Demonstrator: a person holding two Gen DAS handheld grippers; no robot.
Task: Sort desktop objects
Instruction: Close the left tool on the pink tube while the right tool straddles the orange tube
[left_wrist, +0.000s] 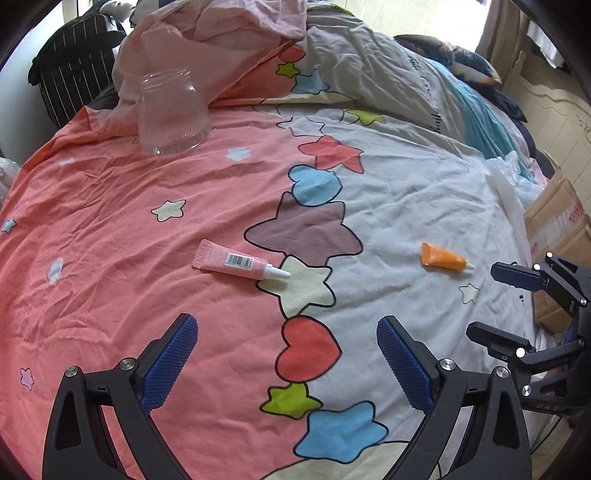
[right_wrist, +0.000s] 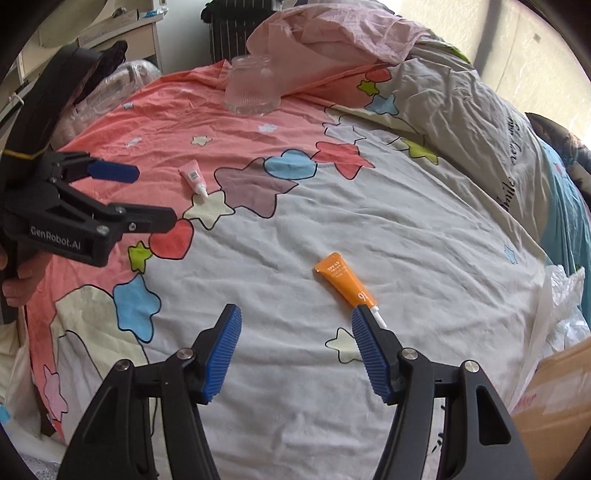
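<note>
Work surface: a bed covered with a pink-and-white quilt printed with stars and hearts. No bench in view.

Objects:
- Small pink plastic tube with a barcode label and white nozzle cap lies flat on the pink half of the quilt, cap toward the seam of printed shapes.
- Small orange plastic tube with a pale cap lies flat on the white half, well apart from the pink one, cap toward the right tool.
- Clear ribbed glass jar stands mouth up at the far side of the pink half, against a bunched pink sheet. Judgement: it is the likely container for the tubes, set back to leave reaching room.

Left tool: blue pads spread wide, nothing between them, held above the quilt short of the pink tube. The tube is roughly ahead of the gap, slightly left of centre. The wide spread suits a tube lying crosswise.

Right tool: pads spread wide, empty. Its right pad tip sits just beside the orange tube's cap; whether they touch I cannot tell. The tube lies off to the right of the gap, not between the pads.

Judgement: each tool faces the tube on its own side, so neither has to cross the other. Sorting not yet begun; both tubes lie loose and the jar looks empty.

Risk: soft wrinkled quilt gives under pressure, and pads could pinch fabric with a tube.

Cardboard box at the bed's right edge.
</note>
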